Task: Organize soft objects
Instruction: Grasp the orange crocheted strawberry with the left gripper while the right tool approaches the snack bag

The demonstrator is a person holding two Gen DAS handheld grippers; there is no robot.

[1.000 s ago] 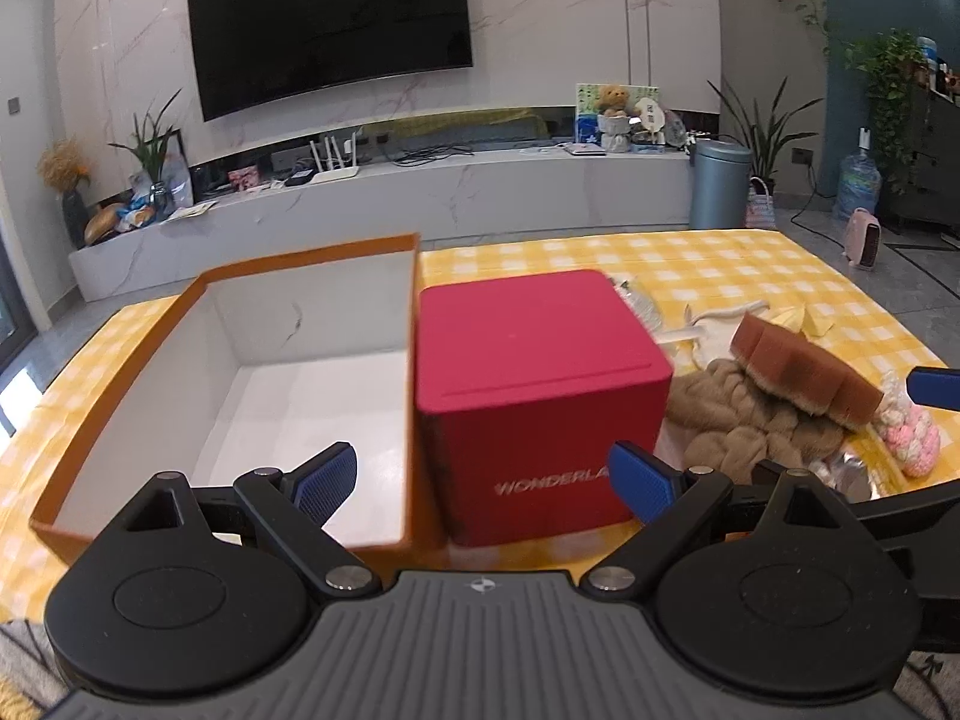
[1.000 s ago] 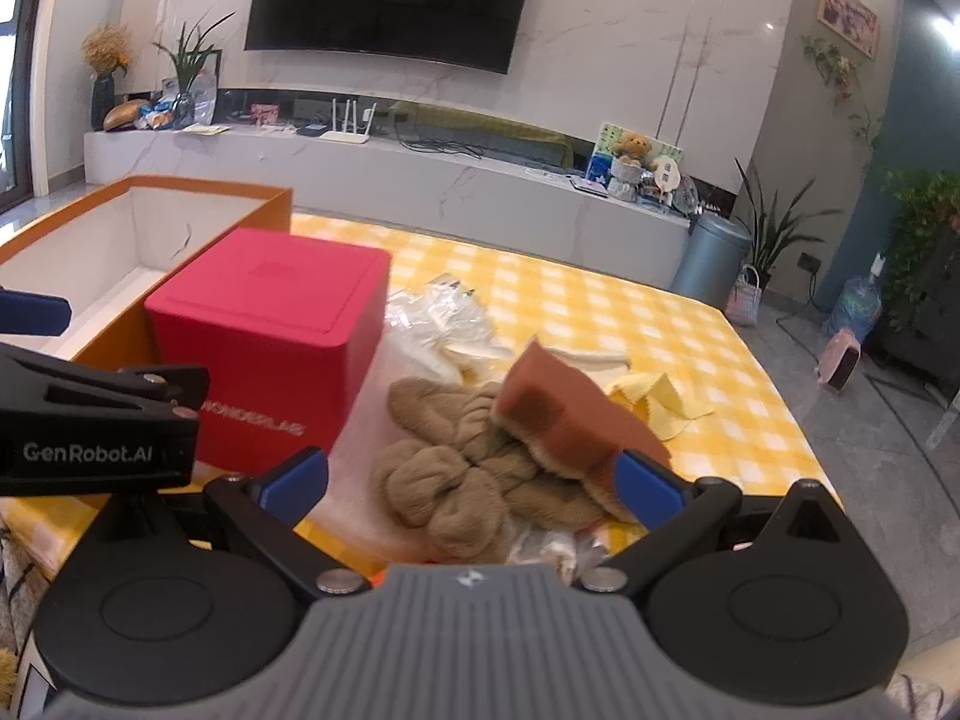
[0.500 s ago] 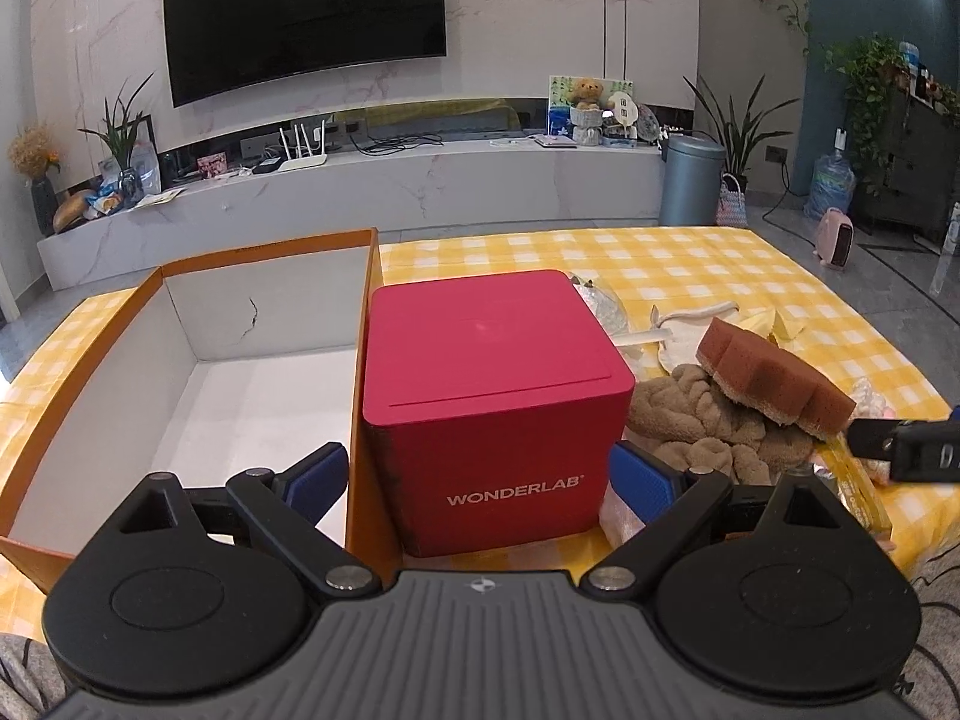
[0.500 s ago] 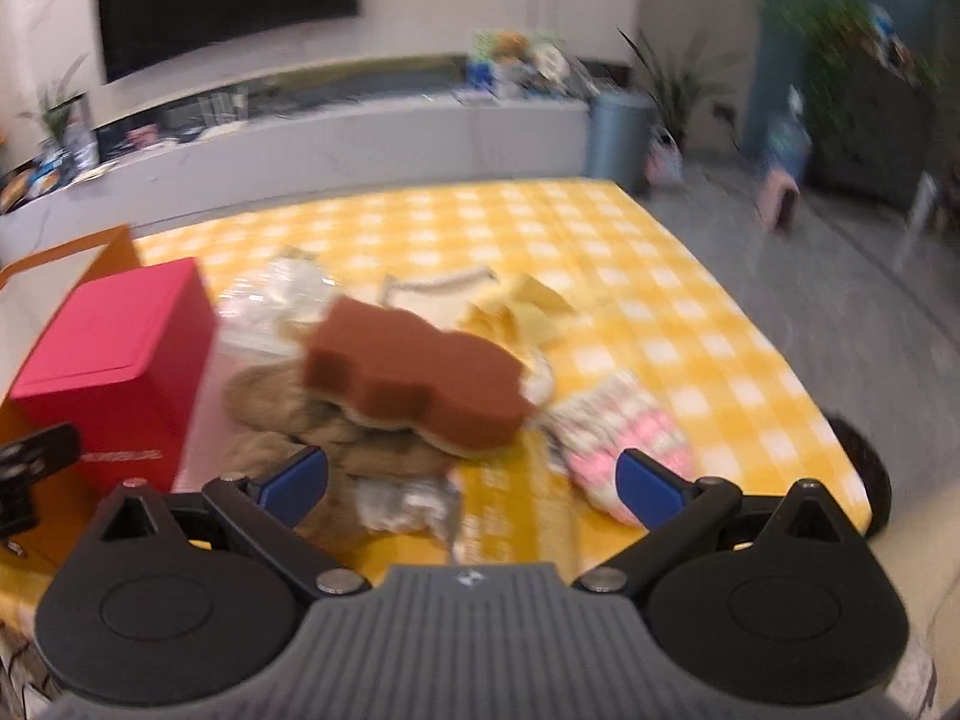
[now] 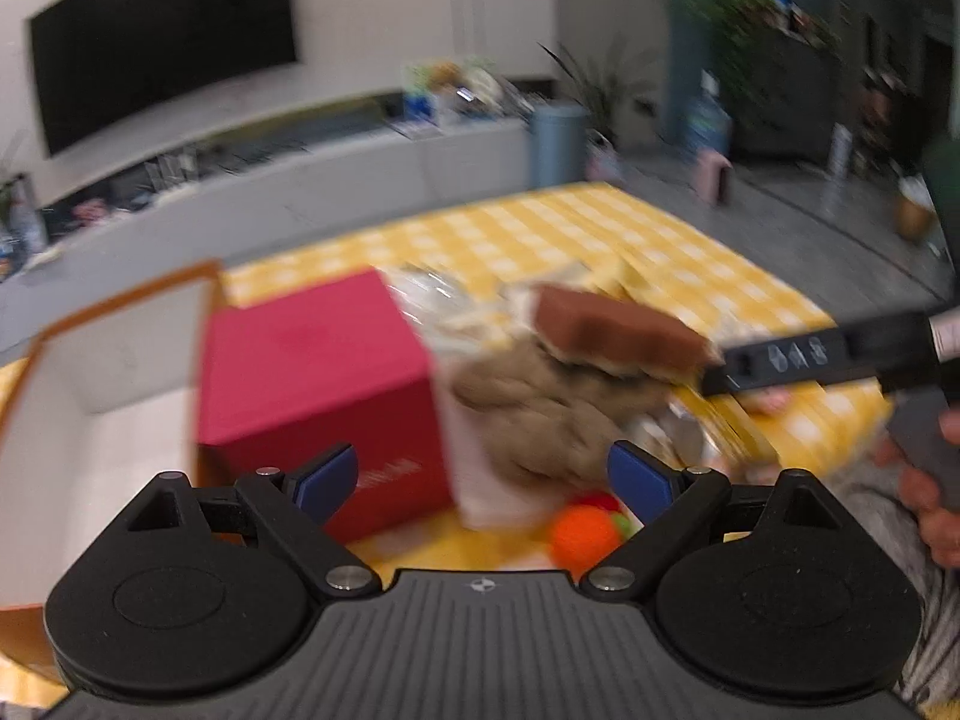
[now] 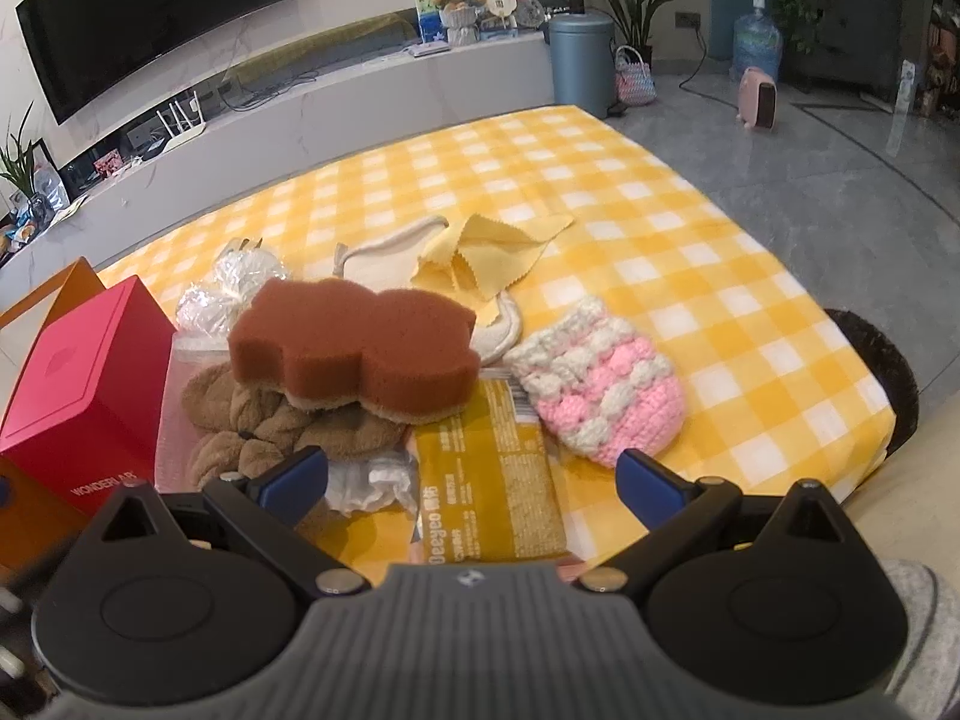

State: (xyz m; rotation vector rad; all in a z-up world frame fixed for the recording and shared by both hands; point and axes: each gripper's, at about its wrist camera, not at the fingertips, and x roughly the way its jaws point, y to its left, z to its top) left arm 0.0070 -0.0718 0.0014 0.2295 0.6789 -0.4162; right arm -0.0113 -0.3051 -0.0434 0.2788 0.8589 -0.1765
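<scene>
My right claw (image 6: 471, 483) is spread wide and holds nothing, hovering over the near edge of the tabletop (image 6: 690, 228). Just ahead lies the pile — a brown sponge (image 6: 354, 345) resting on a tan plush scrunchie (image 6: 264, 426), a pink-and-white knitted pouch (image 6: 600, 390) to the right, a yellow snack packet (image 6: 489, 480) between my fingertips. My left claw (image 5: 480, 474) is wide too, empty, its view blurred, facing the red box (image 5: 312, 384) beside the open orange box (image 5: 114, 360).
</scene>
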